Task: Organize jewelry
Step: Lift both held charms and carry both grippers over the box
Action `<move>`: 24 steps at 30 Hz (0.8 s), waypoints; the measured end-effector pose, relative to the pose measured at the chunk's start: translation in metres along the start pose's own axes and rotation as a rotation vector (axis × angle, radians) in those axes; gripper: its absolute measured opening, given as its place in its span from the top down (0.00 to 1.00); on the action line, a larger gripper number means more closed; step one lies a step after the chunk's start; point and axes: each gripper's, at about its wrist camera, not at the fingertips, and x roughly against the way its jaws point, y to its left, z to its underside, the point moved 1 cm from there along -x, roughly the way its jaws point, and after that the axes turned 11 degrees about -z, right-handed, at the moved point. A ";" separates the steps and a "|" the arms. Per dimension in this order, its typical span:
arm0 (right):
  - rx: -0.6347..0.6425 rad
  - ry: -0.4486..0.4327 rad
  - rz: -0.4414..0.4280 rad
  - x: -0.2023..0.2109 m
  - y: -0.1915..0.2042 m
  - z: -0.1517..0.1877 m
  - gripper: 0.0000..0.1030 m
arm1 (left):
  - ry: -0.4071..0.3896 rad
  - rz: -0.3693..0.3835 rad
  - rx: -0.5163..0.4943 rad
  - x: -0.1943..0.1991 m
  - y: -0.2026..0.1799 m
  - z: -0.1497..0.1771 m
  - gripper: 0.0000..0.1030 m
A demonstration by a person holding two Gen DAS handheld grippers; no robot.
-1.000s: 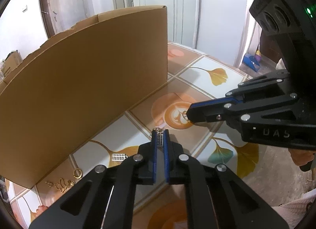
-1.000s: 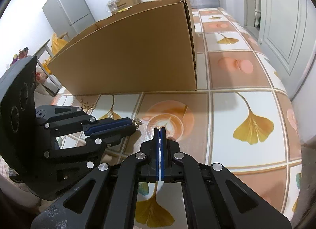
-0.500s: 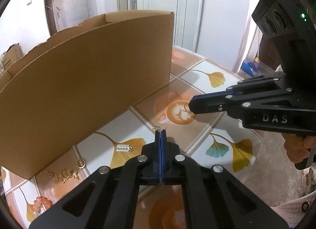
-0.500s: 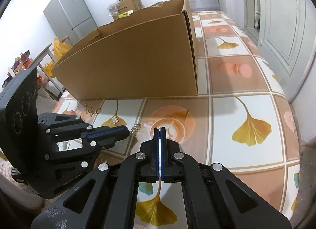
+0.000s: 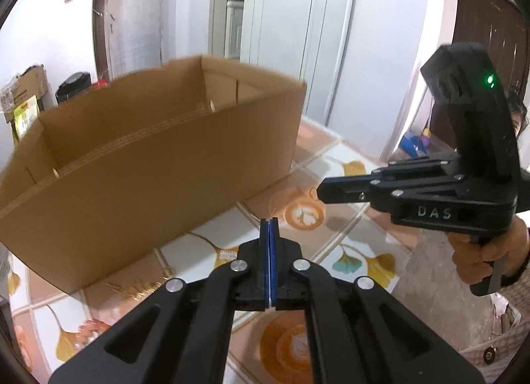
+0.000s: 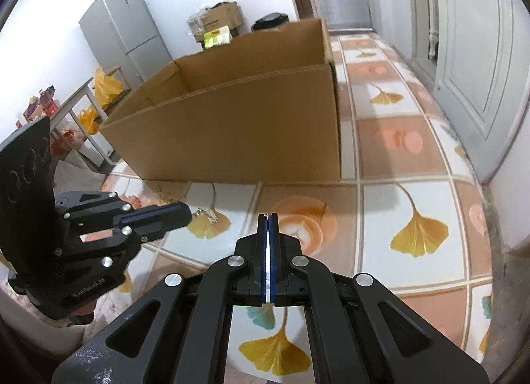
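Observation:
My left gripper (image 5: 269,219) is shut on a small silver chain piece that hangs from its tip in the right wrist view (image 6: 206,212), held well above the tiled floor. An open brown cardboard box (image 5: 159,165) stands ahead and to the left; it also shows in the right wrist view (image 6: 238,132). My right gripper (image 6: 268,215) is shut with nothing seen in it, hovering to the right of the left gripper (image 6: 187,213). A silver rectangular charm (image 5: 227,255) and gold jewelry (image 5: 139,286) lie on the floor by the box's near wall.
The floor has tiles with ginkgo-leaf patterns (image 6: 419,235). A grey door (image 6: 470,53) is on the right. A fridge (image 6: 122,29), a small table with yellow bags (image 6: 96,92) and stacked cartons (image 6: 218,23) stand behind the box.
Both grippers have risen, so the box's open top and inside now show. The left gripper closed fully on the chain piece and lifted it off the floor.

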 end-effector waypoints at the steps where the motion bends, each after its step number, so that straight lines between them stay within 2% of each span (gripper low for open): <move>1: 0.009 -0.011 -0.007 0.003 0.004 -0.005 1.00 | -0.016 0.003 0.005 0.007 0.002 -0.004 1.00; 7: 0.093 -0.082 -0.040 0.022 0.029 -0.037 1.00 | -0.113 -0.001 0.017 0.044 0.018 -0.031 1.00; 13: 0.194 -0.128 -0.108 0.027 0.054 -0.089 1.00 | -0.186 -0.008 0.030 0.071 0.046 -0.062 1.00; 17: 0.201 -0.097 -0.153 0.012 0.056 -0.118 1.00 | -0.140 0.009 0.078 0.056 0.072 -0.084 1.00; 19: 0.179 -0.045 -0.182 -0.005 0.051 -0.132 1.00 | -0.076 0.035 0.129 0.036 0.089 -0.093 1.00; 24: 0.086 0.107 -0.192 -0.052 0.031 -0.154 1.00 | 0.094 0.085 0.219 -0.017 0.113 -0.103 1.00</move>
